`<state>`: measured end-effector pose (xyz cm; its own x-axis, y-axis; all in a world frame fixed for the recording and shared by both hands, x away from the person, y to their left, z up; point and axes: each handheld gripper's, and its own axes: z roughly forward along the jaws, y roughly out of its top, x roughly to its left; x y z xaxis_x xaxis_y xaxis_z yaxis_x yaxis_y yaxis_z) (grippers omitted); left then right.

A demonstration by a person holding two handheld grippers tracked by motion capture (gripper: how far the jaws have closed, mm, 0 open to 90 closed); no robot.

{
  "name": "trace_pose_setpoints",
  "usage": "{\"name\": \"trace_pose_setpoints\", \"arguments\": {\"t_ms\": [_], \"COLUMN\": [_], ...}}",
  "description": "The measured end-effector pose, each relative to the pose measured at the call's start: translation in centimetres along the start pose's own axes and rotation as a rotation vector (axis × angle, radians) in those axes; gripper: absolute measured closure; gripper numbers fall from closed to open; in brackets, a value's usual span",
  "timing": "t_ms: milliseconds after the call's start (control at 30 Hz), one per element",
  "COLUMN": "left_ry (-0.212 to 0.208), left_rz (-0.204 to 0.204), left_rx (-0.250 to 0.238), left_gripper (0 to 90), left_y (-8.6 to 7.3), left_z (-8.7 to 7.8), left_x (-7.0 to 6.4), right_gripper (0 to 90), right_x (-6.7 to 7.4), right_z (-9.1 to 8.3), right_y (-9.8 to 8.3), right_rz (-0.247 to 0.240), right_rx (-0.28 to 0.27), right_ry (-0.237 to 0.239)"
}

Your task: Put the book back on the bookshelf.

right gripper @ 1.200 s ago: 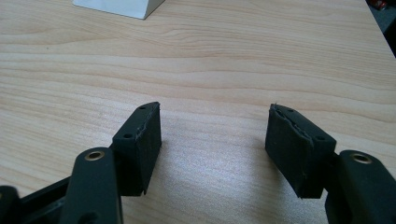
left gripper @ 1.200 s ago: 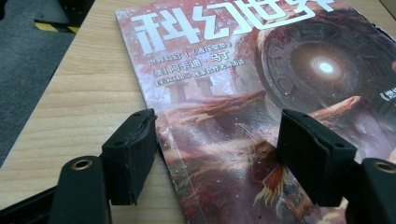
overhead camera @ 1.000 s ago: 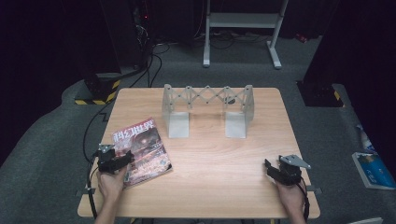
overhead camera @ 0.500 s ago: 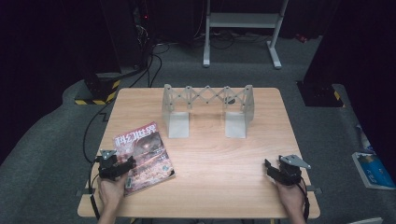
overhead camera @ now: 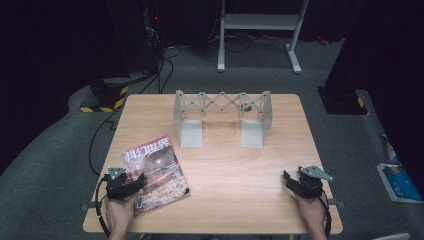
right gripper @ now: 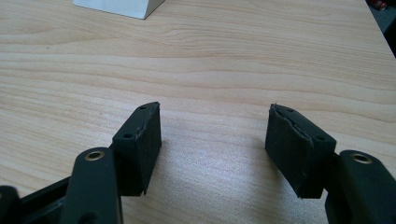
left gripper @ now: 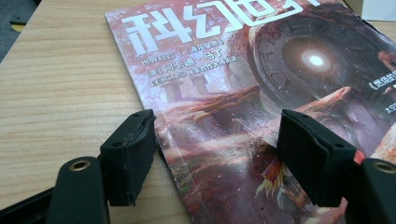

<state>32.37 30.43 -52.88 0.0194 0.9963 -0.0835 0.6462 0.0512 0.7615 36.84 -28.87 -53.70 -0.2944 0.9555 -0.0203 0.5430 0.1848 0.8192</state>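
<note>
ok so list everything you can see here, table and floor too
table: 1, light wood, centre
magazine: 1, red-brown cover with white characters, flat at the table's near left
expanding rack: 1, grey-white, standing at the table's far side
stand frame: 1, white, on the floor behind the table
hazard-striped base: 1, black and yellow, floor at far left
book: 1, blue and white, floor at right
left gripper: 1, black, jaws open astride the magazine's near edge
right gripper: 1, black, jaws open over bare table
hands: 2, near edge
</note>
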Motion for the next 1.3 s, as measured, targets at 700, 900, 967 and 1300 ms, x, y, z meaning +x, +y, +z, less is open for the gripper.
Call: {"name": "trace_pose_setpoints", "arguments": {"t_ms": [700, 900, 967, 1300], "left_ry": [-0.034, -0.044, -0.048, -0.077], "left_rz": [0.031, 0.044, 0.044, 0.071], "left_rx": [0.016, 0.023, 0.021, 0.025], "left_gripper": [28.4, 28.4, 28.4, 28.4], "left_y": [-1.3, -1.7, -1.8, -2.6], "left_z": [-1.6, -2.2, -2.3, -3.1], "left_x": [-0.8, -1.2, -1.3, -2.2], "right_gripper": [36.1, 36.1, 36.1, 36.1], "right_x": [0.0, 0.0, 0.0, 0.0], "right_z": [0.0, 0.0, 0.0, 0.0], "right_y": [0.0, 0.0, 0.0, 0.0], "right_rz": [-0.003, -0.001, -0.004, -0.003], "right_rx": [-0.001, 0.0, 0.0, 0.0], "right_ry": [-0.001, 0.0, 0.0, 0.001]}}
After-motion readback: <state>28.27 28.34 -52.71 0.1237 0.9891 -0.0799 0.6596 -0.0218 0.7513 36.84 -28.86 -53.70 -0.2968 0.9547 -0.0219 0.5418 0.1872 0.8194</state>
